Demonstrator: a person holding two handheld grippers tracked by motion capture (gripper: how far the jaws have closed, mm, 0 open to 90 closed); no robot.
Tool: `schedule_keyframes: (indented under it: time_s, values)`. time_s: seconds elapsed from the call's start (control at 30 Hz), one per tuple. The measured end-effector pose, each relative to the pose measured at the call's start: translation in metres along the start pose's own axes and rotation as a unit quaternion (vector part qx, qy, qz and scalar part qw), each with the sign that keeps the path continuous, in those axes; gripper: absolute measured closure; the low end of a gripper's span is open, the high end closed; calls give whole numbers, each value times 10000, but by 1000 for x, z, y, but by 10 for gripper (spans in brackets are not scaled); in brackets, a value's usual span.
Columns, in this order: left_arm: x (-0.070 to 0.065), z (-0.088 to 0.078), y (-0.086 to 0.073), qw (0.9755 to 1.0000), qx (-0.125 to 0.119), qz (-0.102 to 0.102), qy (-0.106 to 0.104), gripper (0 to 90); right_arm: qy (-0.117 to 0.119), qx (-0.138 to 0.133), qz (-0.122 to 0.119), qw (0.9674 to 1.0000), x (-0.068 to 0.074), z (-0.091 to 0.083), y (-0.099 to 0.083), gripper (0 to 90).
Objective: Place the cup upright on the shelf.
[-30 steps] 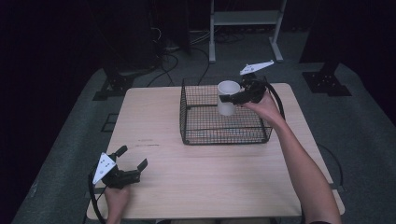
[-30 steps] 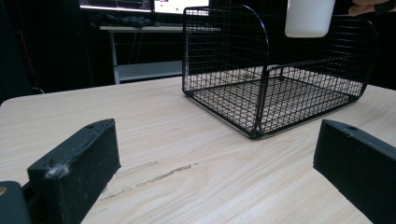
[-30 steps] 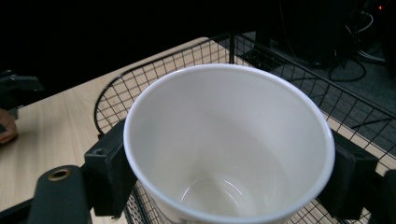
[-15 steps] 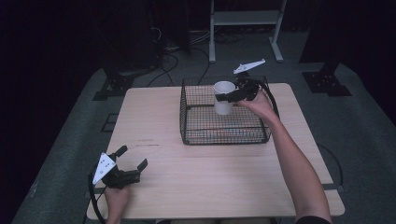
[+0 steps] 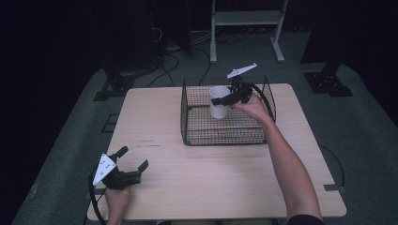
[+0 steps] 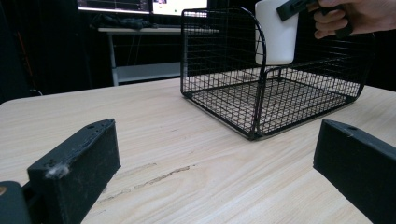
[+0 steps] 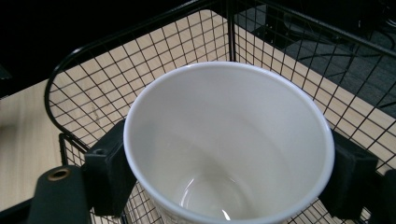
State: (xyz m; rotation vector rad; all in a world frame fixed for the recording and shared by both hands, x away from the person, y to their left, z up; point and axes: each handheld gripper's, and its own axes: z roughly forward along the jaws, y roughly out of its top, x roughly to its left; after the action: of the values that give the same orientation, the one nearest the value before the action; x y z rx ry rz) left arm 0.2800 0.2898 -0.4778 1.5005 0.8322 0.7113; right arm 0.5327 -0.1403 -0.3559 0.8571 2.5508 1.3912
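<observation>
My right gripper [image 5: 220,100] has its fingers [image 7: 109,175] pinching a white cup [image 5: 218,101], one pad pressed to each side of the cup just under its rim. I hold the cup upright inside the black wire basket [image 5: 202,133], in the far part of it and raised above the mesh floor; from my left gripper's camera the cup [image 6: 276,31] hangs clear of the basket [image 6: 233,100] bottom, behind the near wire wall. Looking down along my right fingers, the cup [image 7: 229,144] is open at the top and its inside is bare and white, with the basket's curved rim [image 7: 140,32] and grid beyond it. My right hand [image 5: 253,105] reaches over the basket's right side, the grey plate on that gripper pointing away from me.

My left gripper [image 5: 133,161] rests low at the near left corner of the wooden bench [image 5: 155,122], well apart from the basket. Its fingers [image 6: 74,175] are spread wide with nothing between them but bare bench [image 6: 154,140]. My left hand [image 5: 117,197] grips it from the bench's near edge.

The basket stands on the far right half of the bench. Beyond the bench a white metal stand [image 5: 246,18] sits on the dark floor.
</observation>
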Motion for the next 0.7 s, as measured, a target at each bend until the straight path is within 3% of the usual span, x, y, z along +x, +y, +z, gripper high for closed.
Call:
schedule_keyframes:
  time_s: [0.53,0.7]
  values:
    - [0,0,0,10000,-9,23,-23,0,-31,242,151,9996,-12,13,-10,188]
    - [-1,0,0,10000,-20,31,-29,0,-41,433,192,9989,-14,17,-15,188]
